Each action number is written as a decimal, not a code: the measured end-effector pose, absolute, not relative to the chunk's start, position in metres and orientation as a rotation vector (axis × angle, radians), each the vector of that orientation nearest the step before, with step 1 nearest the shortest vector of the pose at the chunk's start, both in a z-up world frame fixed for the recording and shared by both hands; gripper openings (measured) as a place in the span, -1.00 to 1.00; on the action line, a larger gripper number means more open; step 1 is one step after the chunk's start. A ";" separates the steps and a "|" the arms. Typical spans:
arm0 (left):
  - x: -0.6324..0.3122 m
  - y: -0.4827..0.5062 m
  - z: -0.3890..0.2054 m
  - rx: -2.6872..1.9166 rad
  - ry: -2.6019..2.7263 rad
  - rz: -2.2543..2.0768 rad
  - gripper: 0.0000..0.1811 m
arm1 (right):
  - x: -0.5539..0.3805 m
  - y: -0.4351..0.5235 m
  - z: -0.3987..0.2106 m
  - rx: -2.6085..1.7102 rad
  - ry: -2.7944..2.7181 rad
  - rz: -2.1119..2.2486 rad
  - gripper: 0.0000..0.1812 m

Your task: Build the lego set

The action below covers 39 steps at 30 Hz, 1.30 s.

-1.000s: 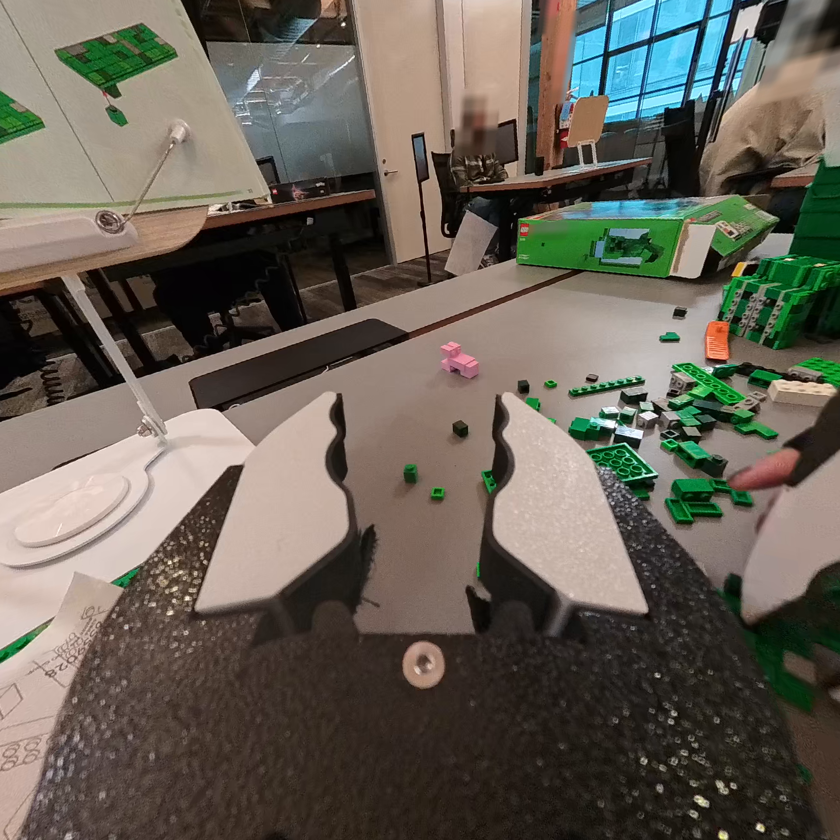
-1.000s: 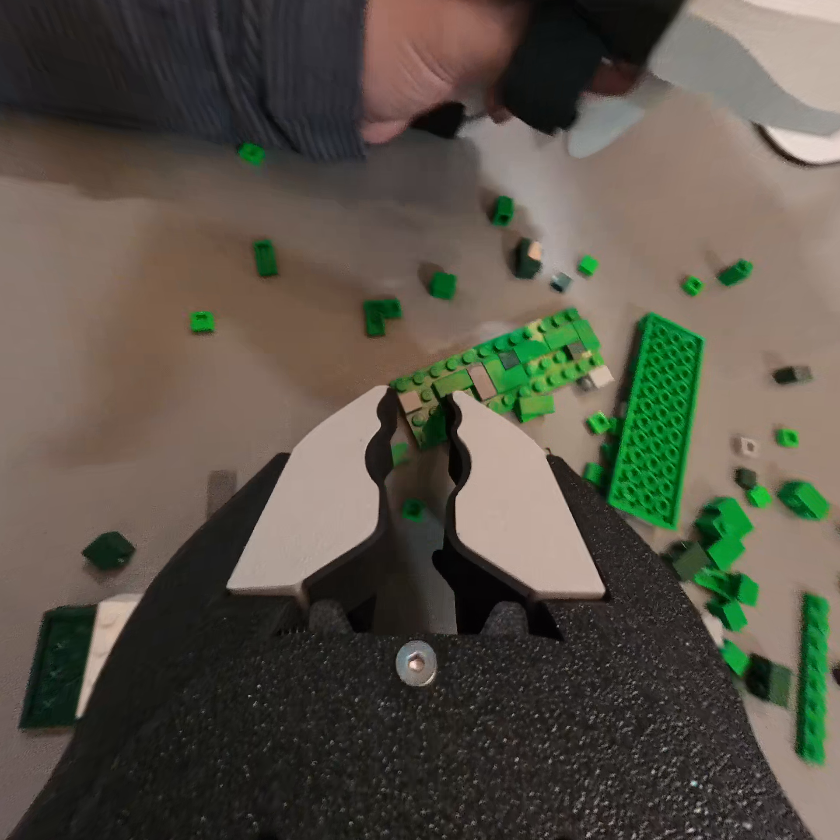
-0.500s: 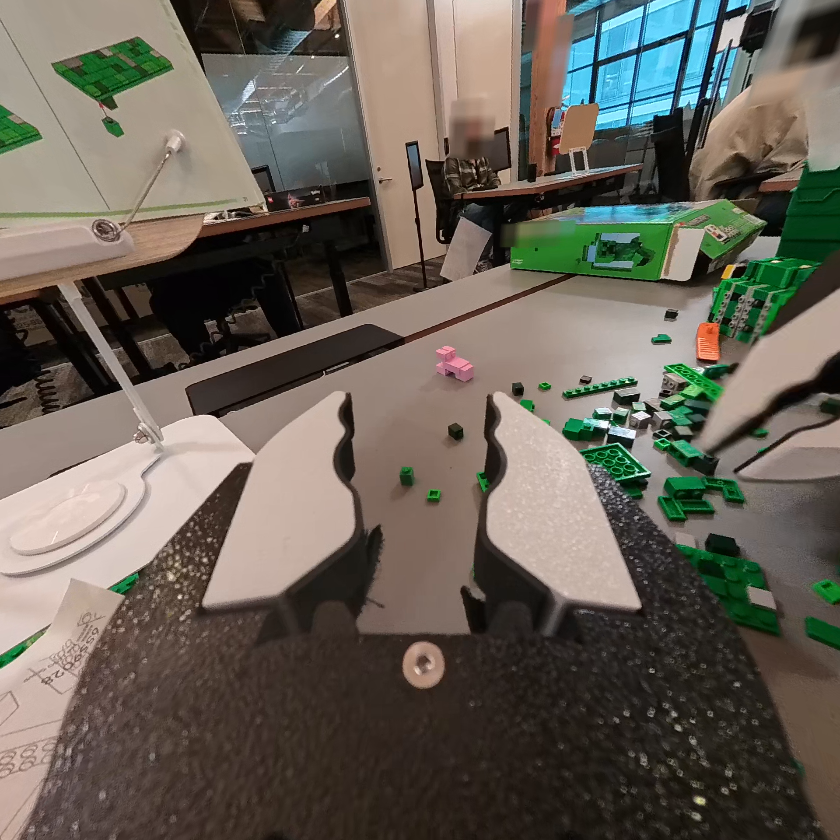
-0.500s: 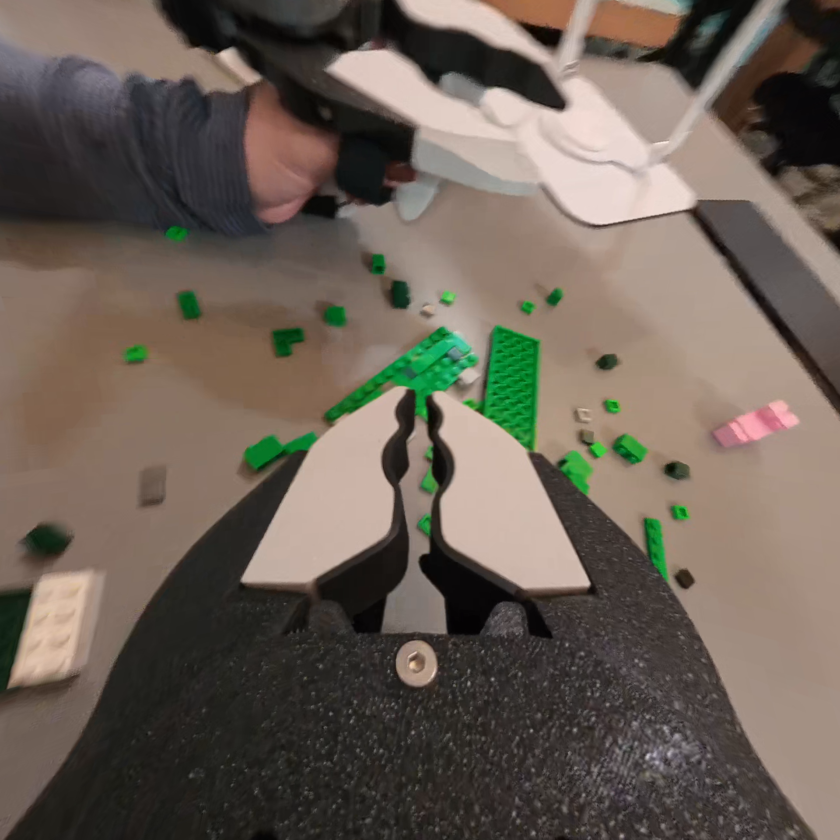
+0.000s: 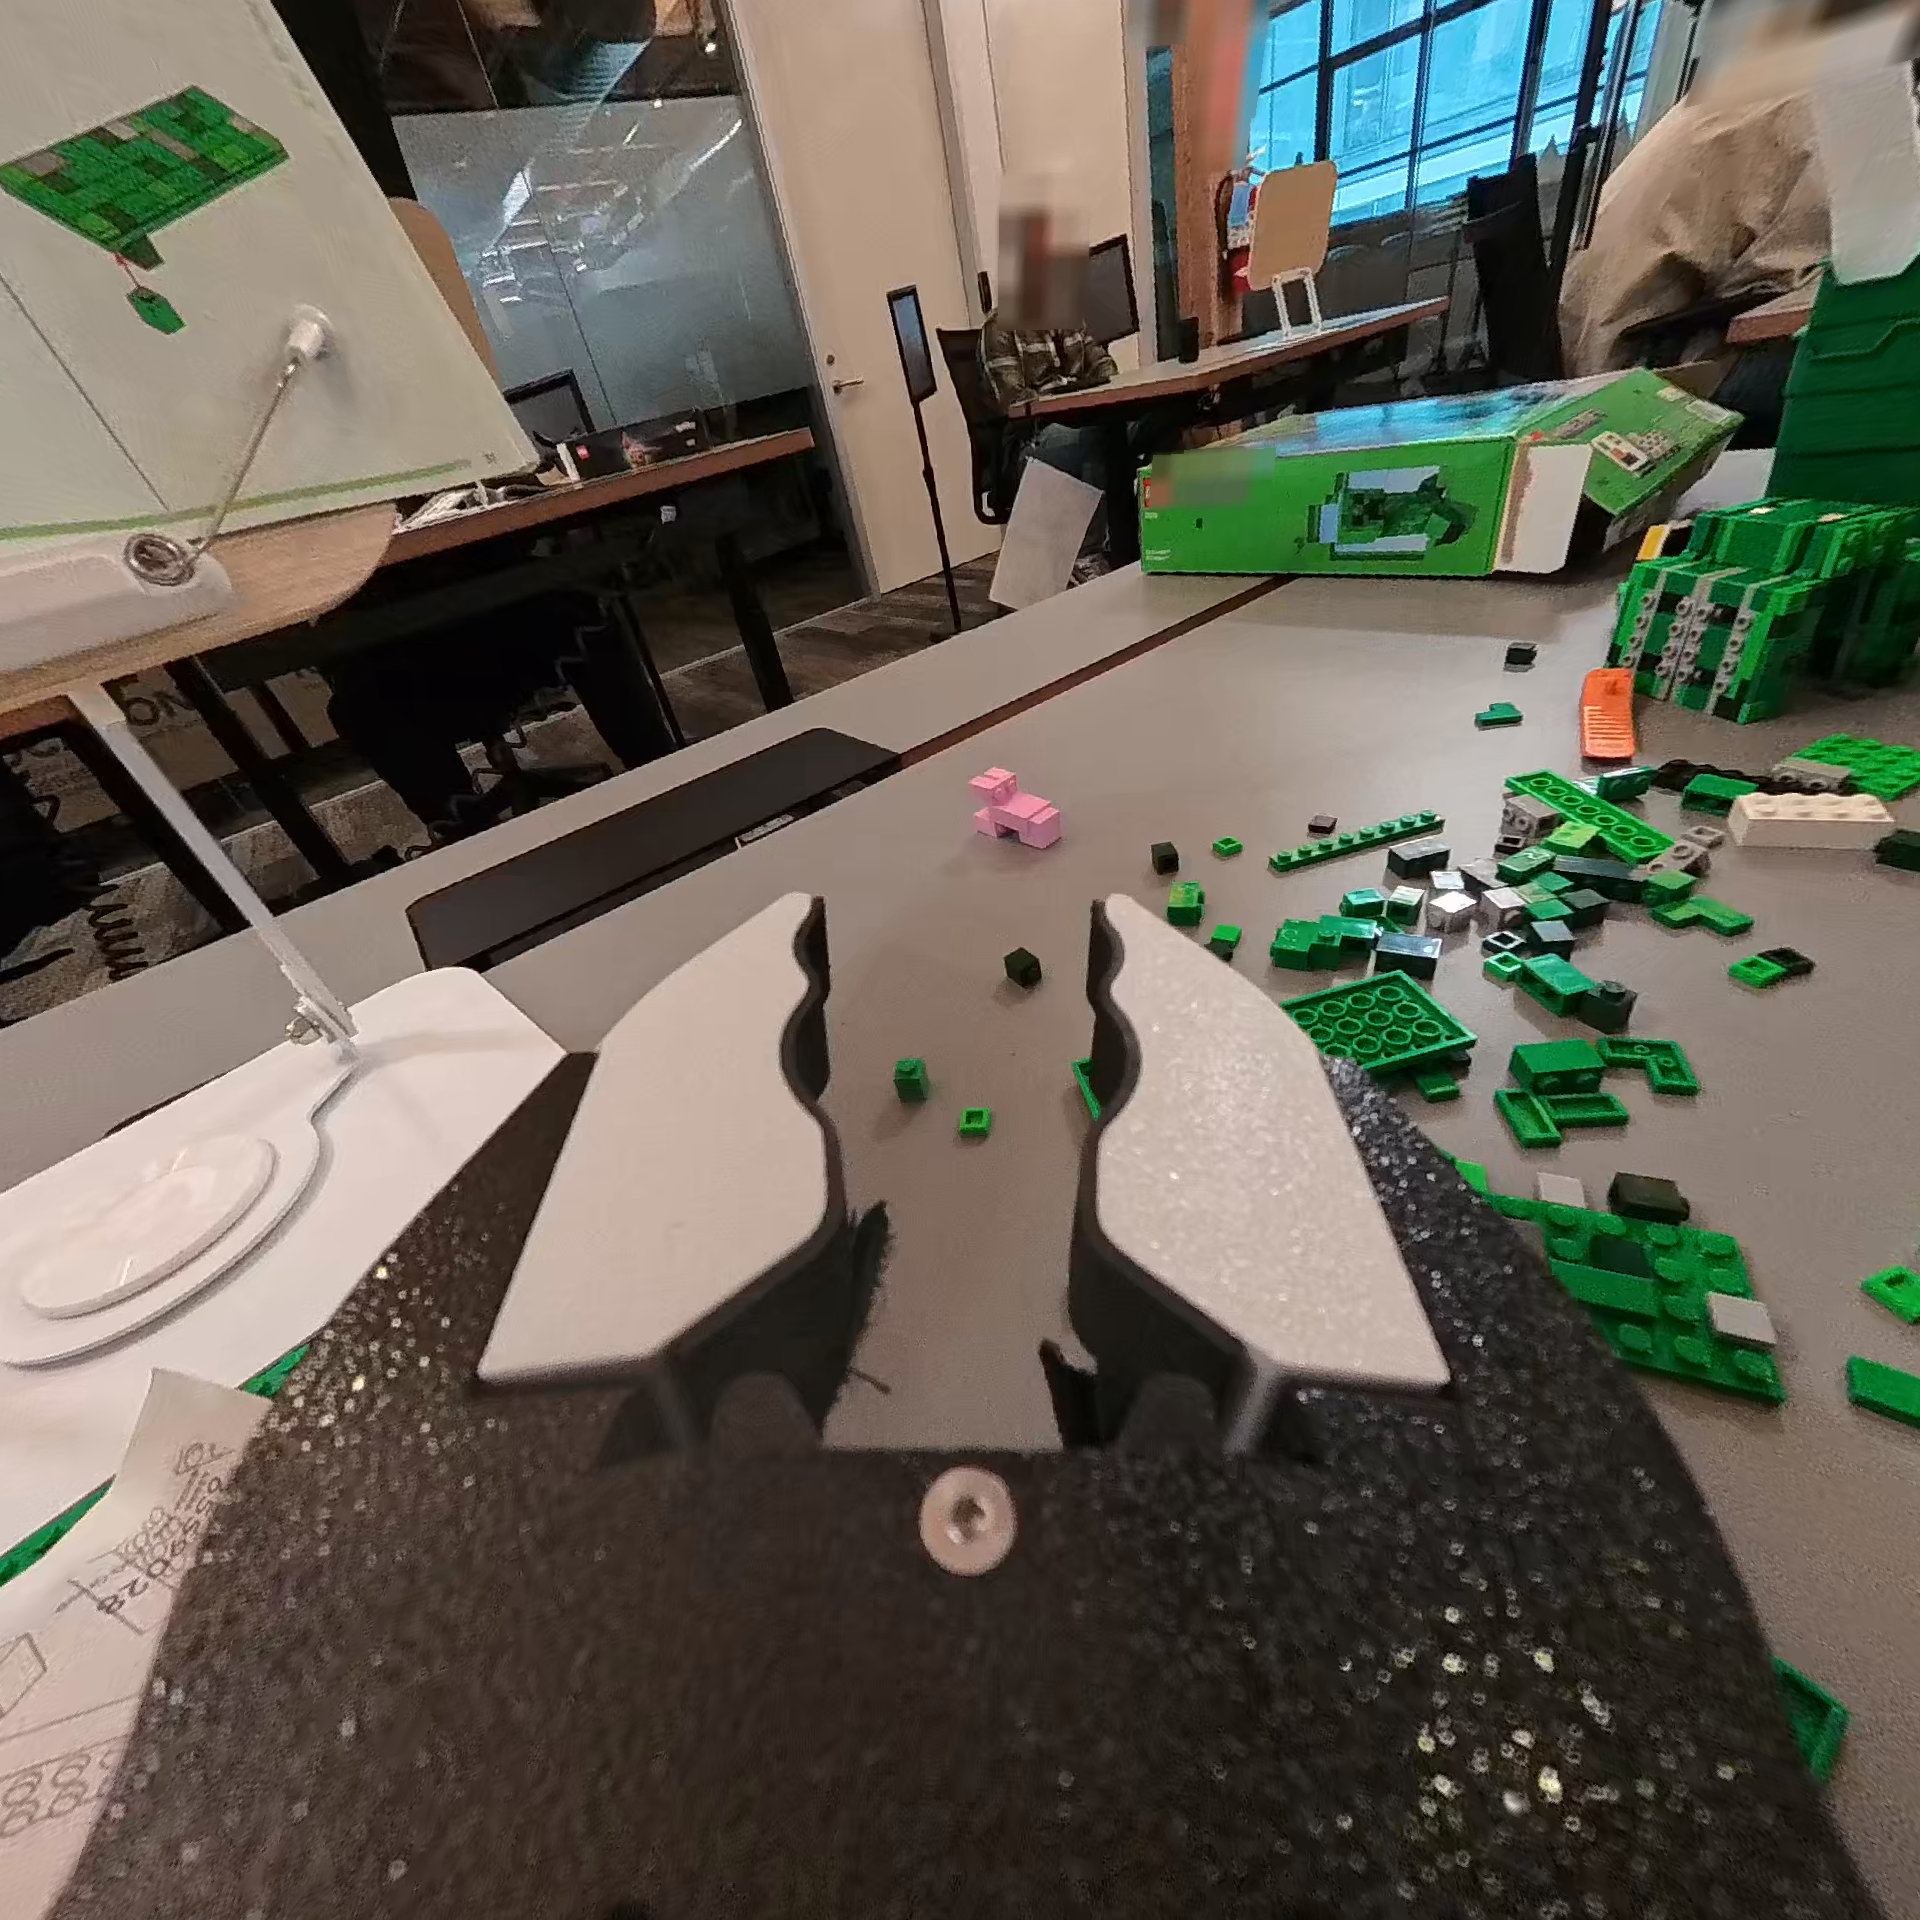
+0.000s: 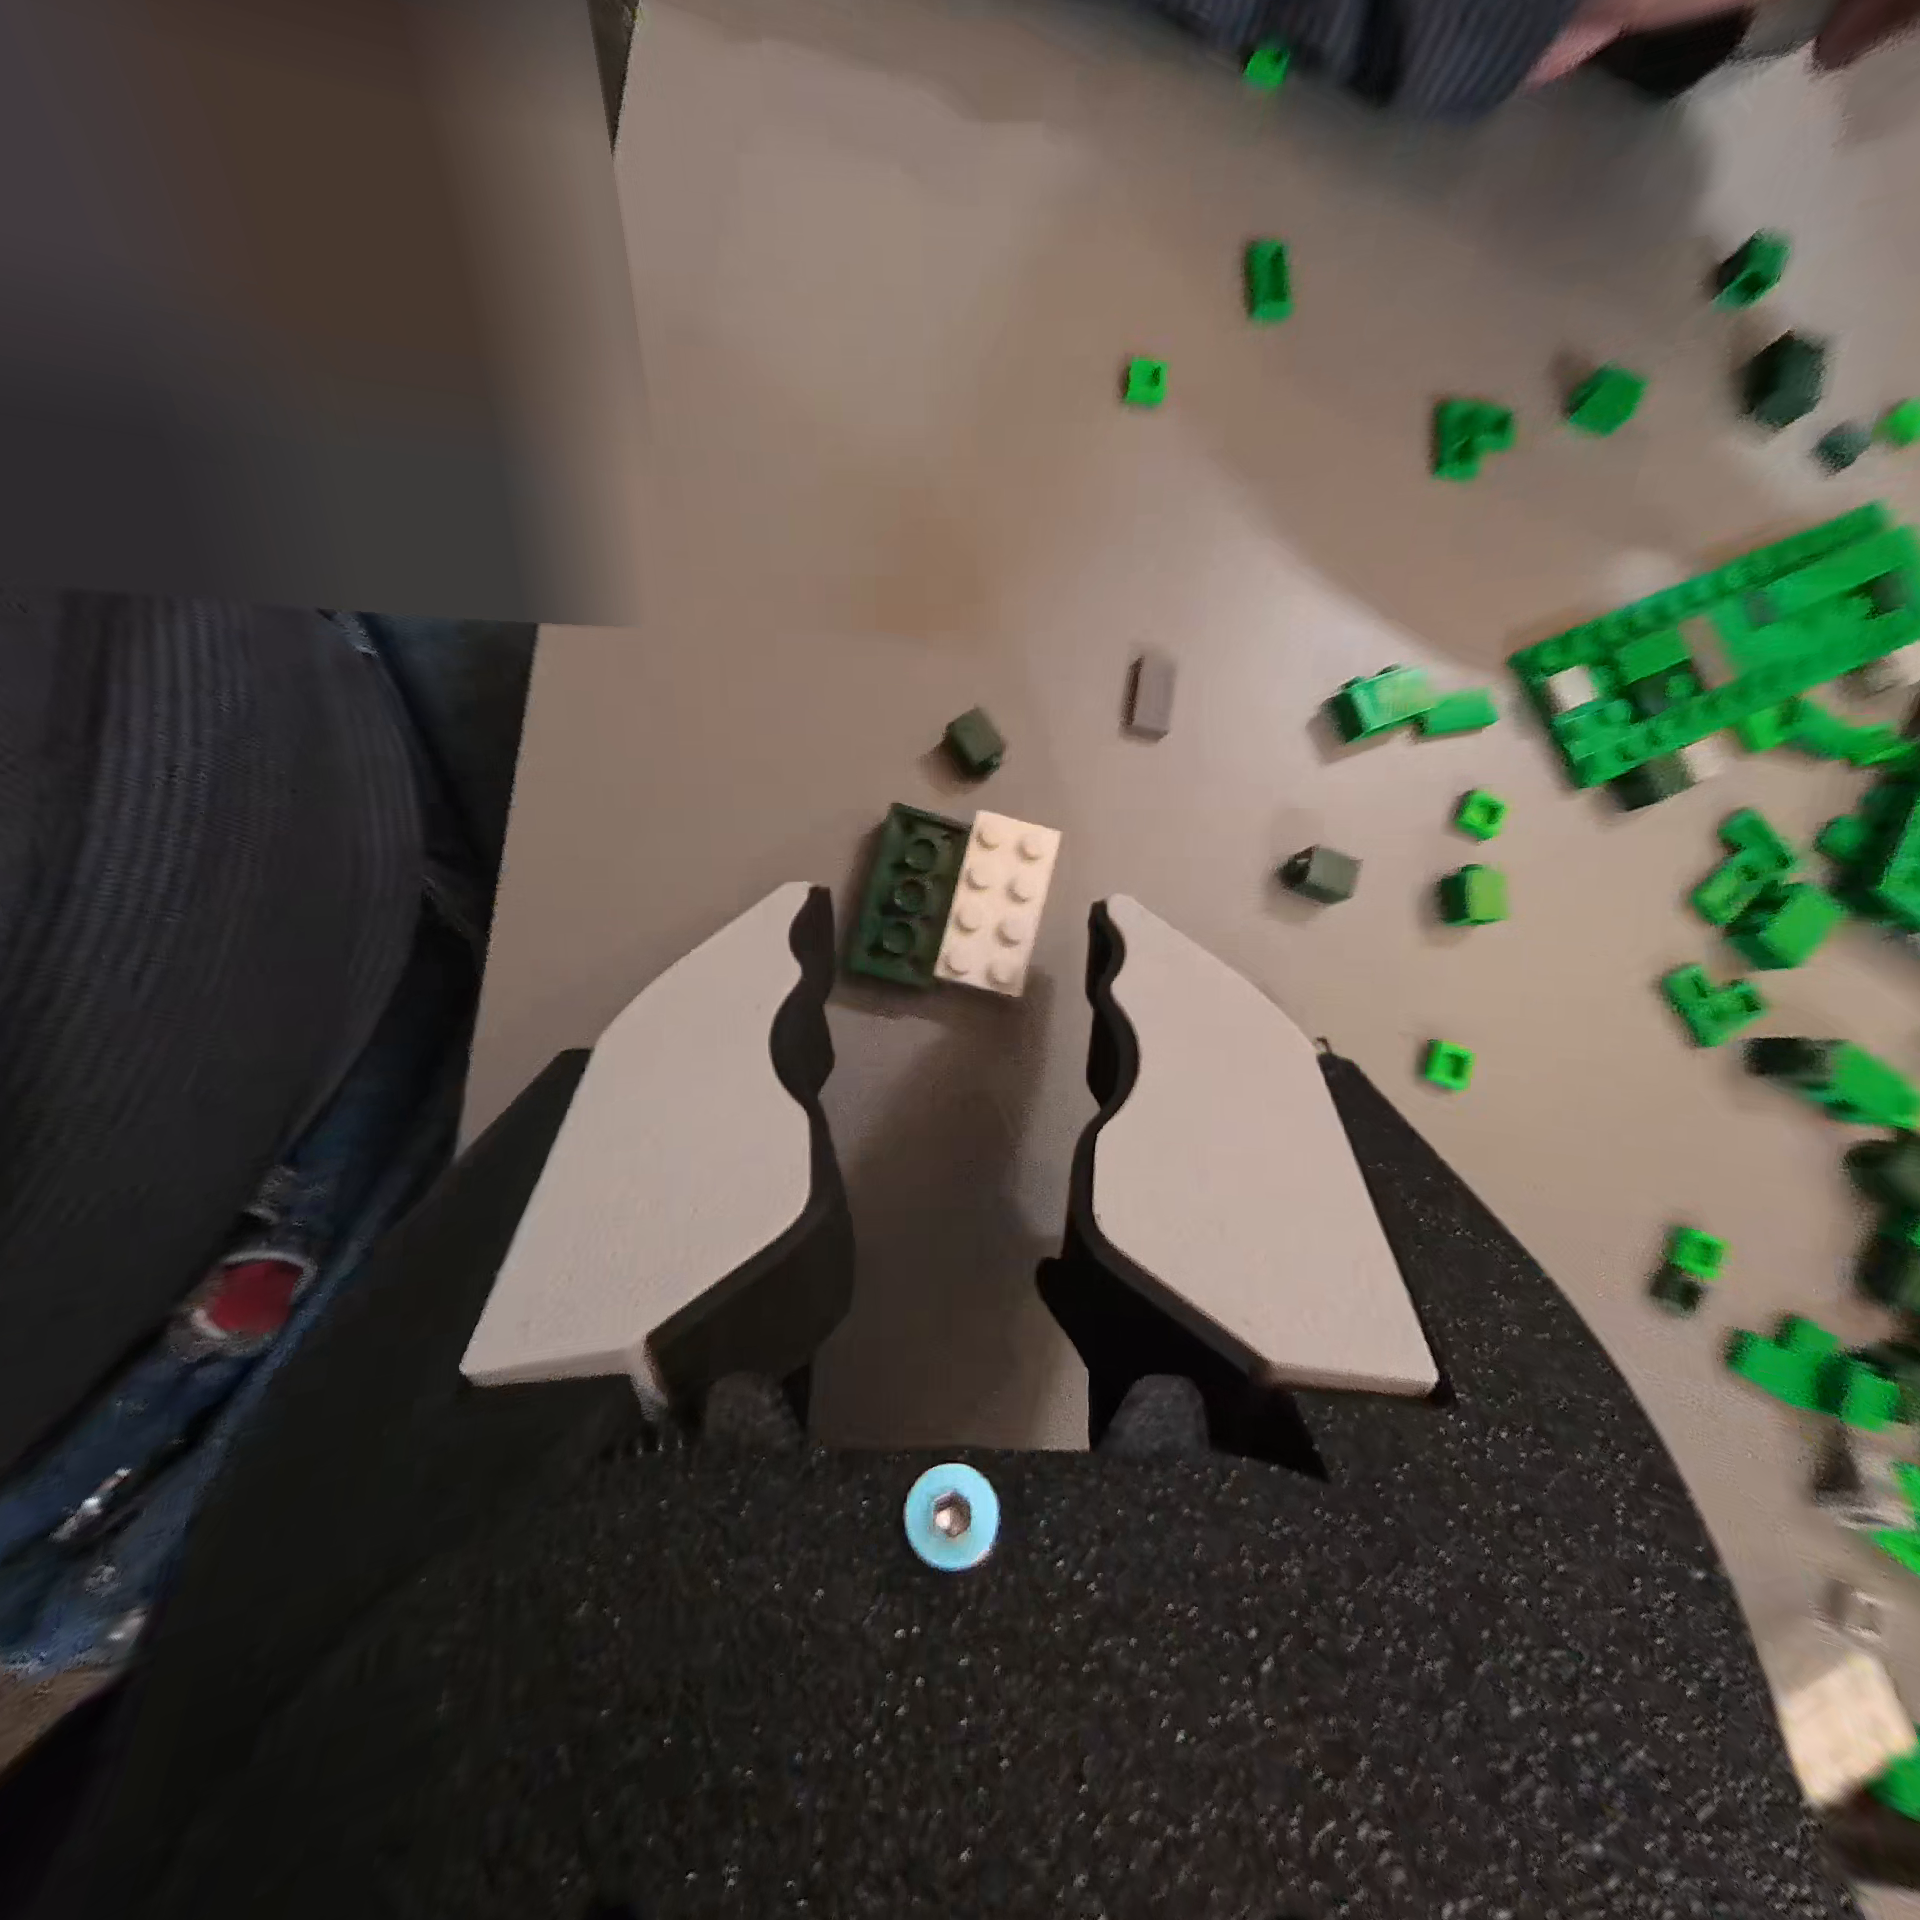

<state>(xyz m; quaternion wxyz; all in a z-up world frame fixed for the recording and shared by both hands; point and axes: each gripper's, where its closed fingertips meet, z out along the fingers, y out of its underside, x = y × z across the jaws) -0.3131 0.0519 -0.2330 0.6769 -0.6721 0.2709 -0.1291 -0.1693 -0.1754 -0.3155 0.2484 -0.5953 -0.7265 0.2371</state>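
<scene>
Your left wrist view: sharp, evenly lit, daylight from the tall blue-tinted windows (image 5: pixel 1455 114). Right wrist view: motion-blurred toward the right edge, wide-angle warped.

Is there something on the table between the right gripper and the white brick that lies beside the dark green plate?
Nothing visible does. The right gripper is open, and the white brick with the dark green plate beside it lies just ahead of its fingertips on bare table.

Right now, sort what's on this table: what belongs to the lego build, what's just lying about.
Part of the build:
- loose green pieces
- half-built green plate
- white brick beside dark green plate
- instruction sheet

Lying about:
- set box
- pink pig
- orange tool
</scene>
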 end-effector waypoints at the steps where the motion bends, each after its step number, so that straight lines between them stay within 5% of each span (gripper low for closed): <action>1: -0.314 0.052 -0.233 -1.509 0.605 -0.294 -0.48 | -0.169 -0.178 -0.319 -1.640 -1.975 0.656 -0.49; 15: -0.317 0.051 -0.228 -1.487 0.574 -0.318 -0.56 | -0.180 -0.137 -0.317 -1.625 -1.910 0.533 -0.64; 28: -0.317 0.051 -0.229 -1.485 0.596 -0.318 -0.60 | -0.161 -0.018 -0.293 -1.755 -1.192 0.341 -0.61; 35: -0.305 0.044 -0.235 -1.472 0.705 -0.279 -1.00 | -0.161 -0.020 -0.252 -1.494 -1.065 0.090 -0.73; 39: -0.300 0.043 -0.239 -1.468 0.753 -0.233 -1.00 | -0.158 -0.022 -0.232 -1.319 -1.085 -0.137 -0.82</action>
